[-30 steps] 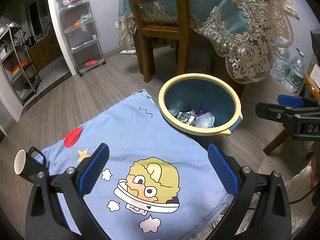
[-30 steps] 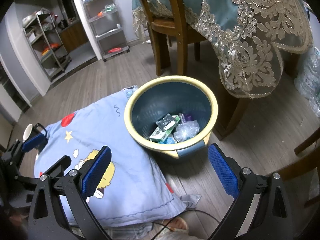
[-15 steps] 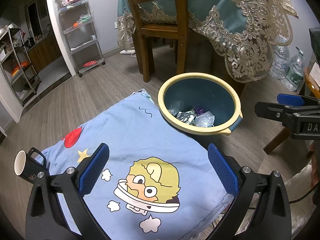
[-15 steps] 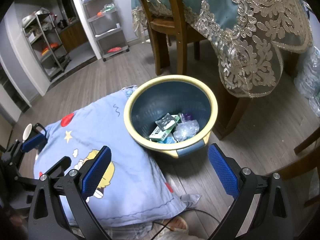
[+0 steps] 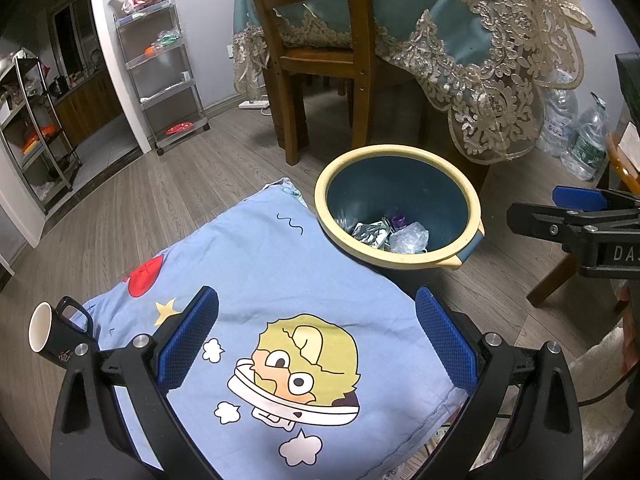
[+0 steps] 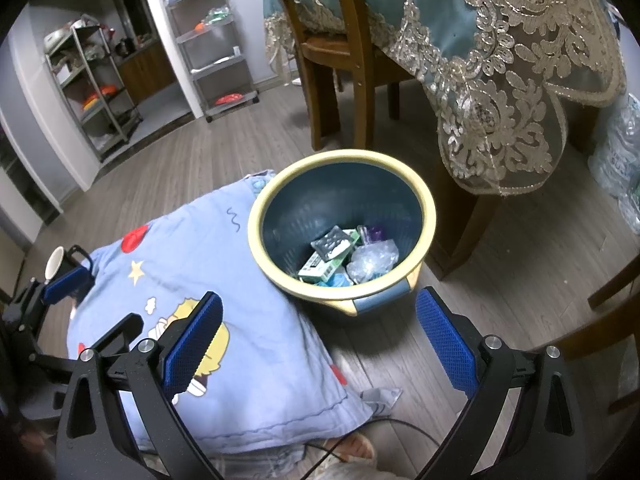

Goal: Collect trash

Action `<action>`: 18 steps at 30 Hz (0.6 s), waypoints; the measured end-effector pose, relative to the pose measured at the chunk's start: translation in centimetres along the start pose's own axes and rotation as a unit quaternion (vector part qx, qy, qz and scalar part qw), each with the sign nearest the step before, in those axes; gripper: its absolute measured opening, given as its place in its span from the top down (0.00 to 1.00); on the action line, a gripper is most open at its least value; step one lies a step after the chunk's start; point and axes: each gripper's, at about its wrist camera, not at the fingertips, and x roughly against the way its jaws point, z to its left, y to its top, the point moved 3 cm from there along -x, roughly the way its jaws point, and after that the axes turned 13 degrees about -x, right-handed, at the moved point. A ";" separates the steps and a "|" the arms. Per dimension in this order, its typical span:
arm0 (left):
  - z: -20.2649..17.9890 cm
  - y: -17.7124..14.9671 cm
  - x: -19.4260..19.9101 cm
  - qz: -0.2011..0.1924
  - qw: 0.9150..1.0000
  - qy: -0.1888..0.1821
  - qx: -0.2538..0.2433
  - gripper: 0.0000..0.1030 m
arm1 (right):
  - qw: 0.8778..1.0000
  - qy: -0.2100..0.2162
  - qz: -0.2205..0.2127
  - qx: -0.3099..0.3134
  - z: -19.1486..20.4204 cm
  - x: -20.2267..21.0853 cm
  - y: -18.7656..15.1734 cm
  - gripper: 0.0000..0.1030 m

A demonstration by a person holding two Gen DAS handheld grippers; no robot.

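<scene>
1. Trash bin (image 6: 341, 224) is sitting on the floor, its rim touching the blue cloth's (image 5: 256, 272) edge, wrappers (image 6: 332, 256) inside.
2. Left tool (image 5: 316, 344) is hovering spread apart, empty, over the cloth beside the bin.
3. Right tool (image 6: 318, 344) is gaping empty near the bin's rim.
4. Mug (image 5: 48, 336), possibly tipped, is lying far from the bin.

I hold my left hand-held gripper (image 5: 316, 336) spread wide and empty above the pillow (image 5: 280, 280); my right hand-held gripper (image 6: 318, 338) gapes too, just beside the pillow's edge.

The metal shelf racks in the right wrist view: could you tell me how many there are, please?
2: one rack at far left inside the side room, another against the white wall by the doorway. Others may be hidden.
</scene>
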 end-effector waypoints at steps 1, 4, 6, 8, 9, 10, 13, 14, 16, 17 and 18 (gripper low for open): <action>0.0 0.0 0.0 0.000 1.000 0.000 -0.001 0.06 | 1.000 0.001 -0.002 0.000 0.0 0.1 -0.1 0.06; 0.0 0.0 0.0 0.001 1.000 0.000 0.000 0.06 | 1.000 0.000 0.000 -0.001 -0.1 0.1 -0.2 0.06; 0.0 -0.1 0.1 -0.002 1.000 0.001 0.000 0.06 | 1.000 -0.001 -0.002 -0.001 -0.1 0.1 -0.1 0.06; 0.1 0.0 0.1 -0.003 1.000 0.006 0.001 0.06 | 1.000 0.000 -0.002 -0.001 -0.1 0.1 -0.2 0.06; 0.1 0.0 0.1 -0.002 1.000 0.009 0.000 0.06 | 1.000 0.000 -0.003 0.000 -0.1 0.1 -0.2 0.06; 0.2 0.0 0.0 0.000 1.000 0.008 0.001 0.06 | 1.000 -0.001 -0.001 -0.001 -0.1 -0.1 -0.1 0.06; 0.2 0.0 -0.3 0.007 1.000 -0.007 0.004 0.06 | 1.000 -0.001 0.000 -0.001 -0.1 -0.1 -0.1 0.06; 0.1 0.0 -0.4 0.012 1.000 -0.011 0.005 0.06 | 1.000 -0.002 0.001 -0.002 -0.1 -0.2 -0.1 0.06; 0.0 0.0 -0.6 0.018 1.000 -0.009 0.000 0.06 | 1.000 -0.001 0.000 -0.002 0.0 -0.2 0.0 0.06; 0.0 0.0 -0.6 0.019 1.000 -0.006 -0.001 0.06 | 1.000 -0.002 0.001 -0.002 0.0 -0.4 0.0 0.06; 0.1 0.0 -0.6 0.019 1.000 -0.004 -0.001 0.06 | 1.000 -0.002 0.002 -0.003 0.0 -0.4 0.0 0.06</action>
